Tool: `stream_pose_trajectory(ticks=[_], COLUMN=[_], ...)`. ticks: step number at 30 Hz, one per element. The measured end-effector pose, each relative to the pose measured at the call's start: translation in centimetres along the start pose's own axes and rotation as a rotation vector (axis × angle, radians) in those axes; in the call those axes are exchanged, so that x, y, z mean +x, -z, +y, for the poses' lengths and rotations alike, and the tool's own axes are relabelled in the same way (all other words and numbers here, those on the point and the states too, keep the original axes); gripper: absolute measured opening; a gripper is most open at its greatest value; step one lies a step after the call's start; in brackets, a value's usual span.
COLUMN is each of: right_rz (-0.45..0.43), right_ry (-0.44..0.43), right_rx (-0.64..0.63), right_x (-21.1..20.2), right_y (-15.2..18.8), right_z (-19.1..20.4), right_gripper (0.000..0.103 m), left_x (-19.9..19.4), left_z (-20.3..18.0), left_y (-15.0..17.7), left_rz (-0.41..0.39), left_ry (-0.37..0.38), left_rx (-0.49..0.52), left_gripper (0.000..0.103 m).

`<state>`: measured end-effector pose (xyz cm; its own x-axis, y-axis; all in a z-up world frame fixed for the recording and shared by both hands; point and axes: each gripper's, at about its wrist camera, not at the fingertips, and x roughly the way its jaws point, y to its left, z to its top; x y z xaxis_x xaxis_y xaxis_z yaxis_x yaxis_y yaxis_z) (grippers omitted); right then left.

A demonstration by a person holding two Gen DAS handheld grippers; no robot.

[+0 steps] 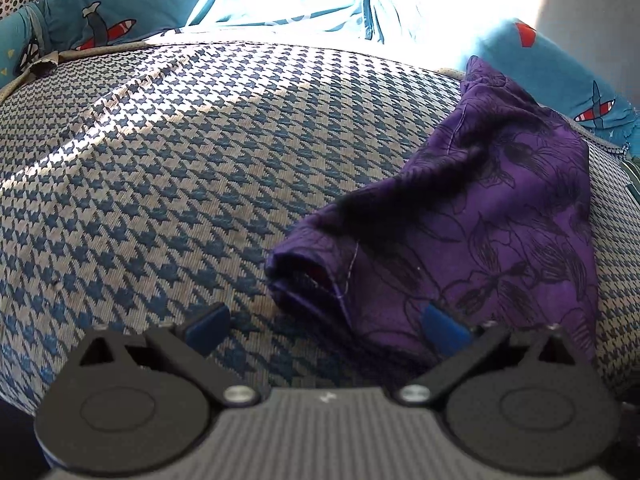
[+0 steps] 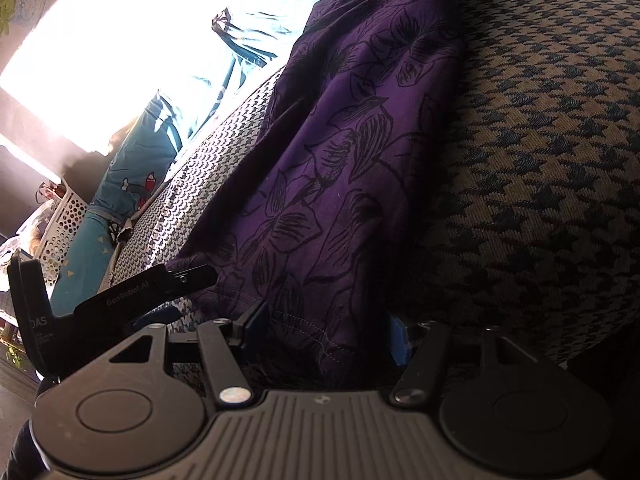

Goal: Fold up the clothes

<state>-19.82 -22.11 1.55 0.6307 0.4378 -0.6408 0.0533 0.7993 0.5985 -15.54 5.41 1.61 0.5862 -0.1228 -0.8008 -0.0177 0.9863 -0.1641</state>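
Note:
A purple garment (image 1: 500, 208) with a black floral line print lies crumpled on the houndstooth cover (image 1: 180, 168). My left gripper (image 1: 326, 328) is open low over the cover. The garment's rolled near corner lies between its blue pads, and the right pad (image 1: 442, 330) rests on the cloth. In the right wrist view the same garment (image 2: 340, 152) stretches away, and its stitched hem sits between the fingers of my right gripper (image 2: 328, 330), which stands open around it. The left gripper's black housing (image 2: 120, 300) shows at the left there.
Teal bedding with aeroplane prints (image 1: 120, 12) is bunched along the far edge of the cover, washed out by strong light. A white perforated basket (image 2: 60, 224) stands beyond the cover's left end. Bare houndstooth cover (image 2: 540, 140) spreads to the right of the garment.

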Motion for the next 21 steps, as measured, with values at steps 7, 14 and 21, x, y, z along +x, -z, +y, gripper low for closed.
stream_pose_trajectory(ticks=[7, 14, 21], right_rz=[-0.001, -0.052, -0.1], right_ry=[-0.011, -0.141, -0.217], right_rx=[0.042, 0.132, 0.156], right_x=[0.1, -0.9, -2.0], right_y=[0.6, -0.2, -0.8], right_z=[-0.4, -1.3, -1.4], right_gripper=[0.013, 0.011, 0.011], left_x=[-0.2, -0.3, -0.2], left_z=[0.4, 0.5, 0.7], left_y=[0.2, 0.4, 0.4], left_rz=[0.003, 0.028, 0.046], left_ry=[0.071, 0.165, 0.23], left_rx=[-0.043, -0.085, -0.122], left_gripper=[0.103, 0.103, 0.103])
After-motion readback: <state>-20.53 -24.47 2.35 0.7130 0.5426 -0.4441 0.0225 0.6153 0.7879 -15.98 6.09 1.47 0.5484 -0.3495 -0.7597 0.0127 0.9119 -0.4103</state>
